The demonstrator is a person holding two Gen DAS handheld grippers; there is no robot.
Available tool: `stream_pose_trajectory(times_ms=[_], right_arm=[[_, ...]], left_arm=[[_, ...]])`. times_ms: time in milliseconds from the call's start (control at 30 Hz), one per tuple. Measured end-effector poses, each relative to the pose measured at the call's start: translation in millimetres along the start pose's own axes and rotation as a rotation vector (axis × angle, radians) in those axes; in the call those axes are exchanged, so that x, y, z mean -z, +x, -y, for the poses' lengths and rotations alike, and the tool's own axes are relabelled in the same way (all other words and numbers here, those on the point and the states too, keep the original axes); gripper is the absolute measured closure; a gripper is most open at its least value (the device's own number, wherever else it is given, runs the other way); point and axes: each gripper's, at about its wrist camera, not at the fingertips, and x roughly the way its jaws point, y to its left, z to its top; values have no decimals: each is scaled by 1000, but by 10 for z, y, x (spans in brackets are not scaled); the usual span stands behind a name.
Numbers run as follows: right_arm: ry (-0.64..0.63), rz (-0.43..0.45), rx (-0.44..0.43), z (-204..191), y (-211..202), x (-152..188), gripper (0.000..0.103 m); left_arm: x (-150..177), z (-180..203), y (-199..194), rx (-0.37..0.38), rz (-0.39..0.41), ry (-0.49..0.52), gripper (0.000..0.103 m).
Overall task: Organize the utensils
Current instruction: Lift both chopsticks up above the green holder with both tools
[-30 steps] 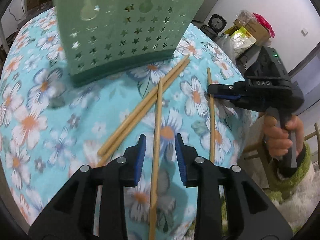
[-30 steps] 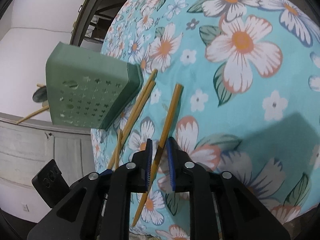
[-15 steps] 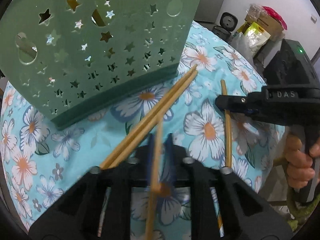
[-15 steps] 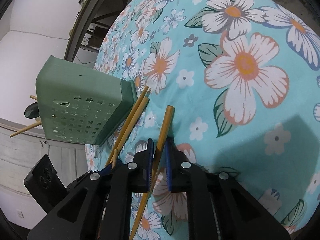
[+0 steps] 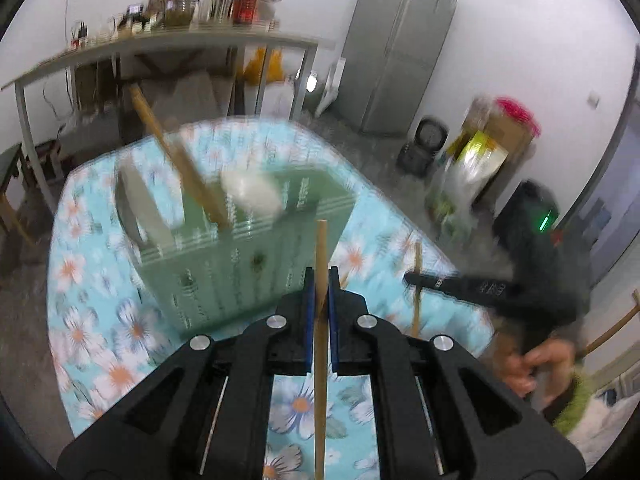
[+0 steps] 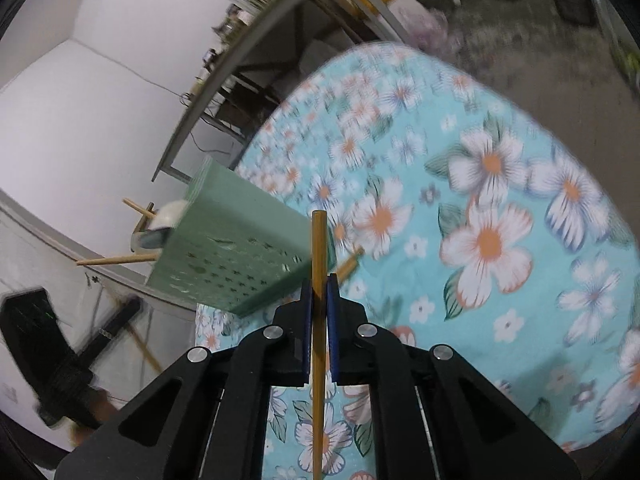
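While the round table under its turquoise floral cloth fills both blurred views, a green perforated utensil holder stands on it with a white spoon, a knife blade and a wooden chopstick leaning inside. Raised above the cloth, the left gripper has its jaws closed on one chopstick just in front of the holder. Beside it, the right gripper clamps another chopstick, and a further one lies on the cloth at the holder's base.
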Motion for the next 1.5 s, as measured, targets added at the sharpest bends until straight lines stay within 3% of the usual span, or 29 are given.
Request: stream_pose_trajectory(times_ms=[233, 367, 600, 767, 1067, 1233, 1300, 1367, 1500], right_arm=[[-51, 68, 15, -91, -254, -86, 96], [-44, 76, 17, -53, -302, -90, 96], [-35, 83, 18, -3, -342, -104, 96], [-33, 82, 24, 21, -337, -120, 96], [-33, 76, 39, 8, -315, -136, 96], [-52, 86, 51, -32, -347, -130, 96], [-65, 94, 57, -69, -381, -128, 96], [-79, 105, 63, -112, -422, -134, 96], [-116, 132, 69, -220, -505, -165, 96]], left_arm=[[-635, 71, -648, 102, 219, -12, 98], [-968, 98, -823, 112, 323, -8, 98], [-1352, 51, -876, 95, 423, -37, 98], [-1422, -50, -649, 40, 426, -48, 98], [-1240, -238, 34, -24, 313, -68, 98], [-1131, -359, 265, -7, 249, -81, 98], [-1100, -406, 262, -1, 246, -91, 94], [-1084, -432, 193, -4, 264, -102, 74], [-1051, -430, 54, -10, 297, -90, 63]])
